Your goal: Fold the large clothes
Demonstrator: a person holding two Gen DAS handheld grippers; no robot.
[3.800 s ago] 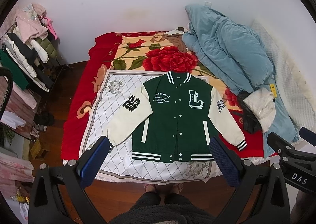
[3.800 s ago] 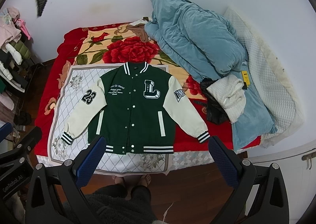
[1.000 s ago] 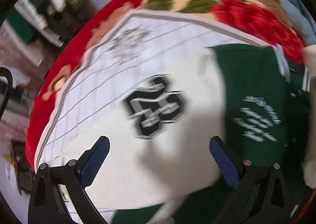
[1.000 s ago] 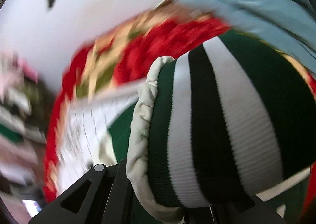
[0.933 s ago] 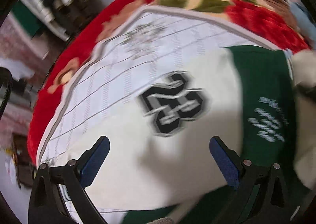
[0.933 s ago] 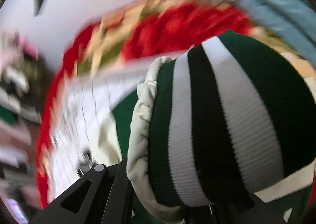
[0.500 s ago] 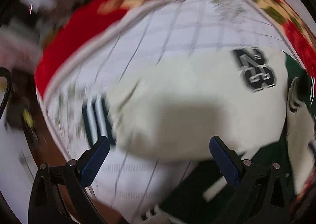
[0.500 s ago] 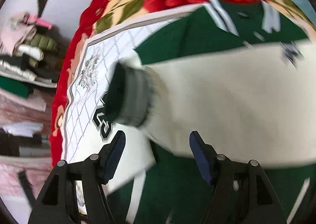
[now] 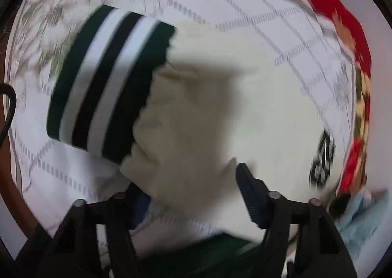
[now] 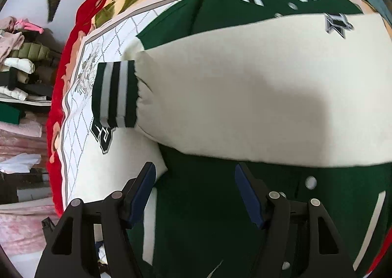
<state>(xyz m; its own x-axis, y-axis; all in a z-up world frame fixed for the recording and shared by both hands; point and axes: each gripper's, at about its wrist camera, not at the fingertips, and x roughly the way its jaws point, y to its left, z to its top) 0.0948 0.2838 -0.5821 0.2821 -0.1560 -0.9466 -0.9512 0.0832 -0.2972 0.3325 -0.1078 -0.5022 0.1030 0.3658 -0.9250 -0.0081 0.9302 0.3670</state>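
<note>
The green varsity jacket (image 10: 208, 216) lies face up on a white quilted mat (image 10: 78, 111). Its cream right sleeve (image 10: 245, 94) is folded across the chest, and the striped cuff (image 10: 114, 96) rests by the "23" patch (image 10: 103, 135). My right gripper (image 10: 194, 192) hovers open over the green front with nothing between its fingers. In the left wrist view, my left gripper (image 9: 193, 194) is down on the other cream sleeve (image 9: 208, 106), just behind its striped cuff (image 9: 107, 82). Its jaws are closing with sleeve fabric between them. The fabric covers part of the left finger (image 9: 139, 207).
The mat lies on a red floral blanket (image 10: 80, 20) that covers the bed. A pile of clothes (image 10: 19, 57) is stacked beyond the bed's left side. Brown floor (image 9: 9, 180) shows past the mat's edge in the left wrist view.
My right gripper let go of the striped cuff, and that sleeve now lies across the jacket's front. My left gripper swept from the "23" patch down to the other cuff, and its jaws narrowed.
</note>
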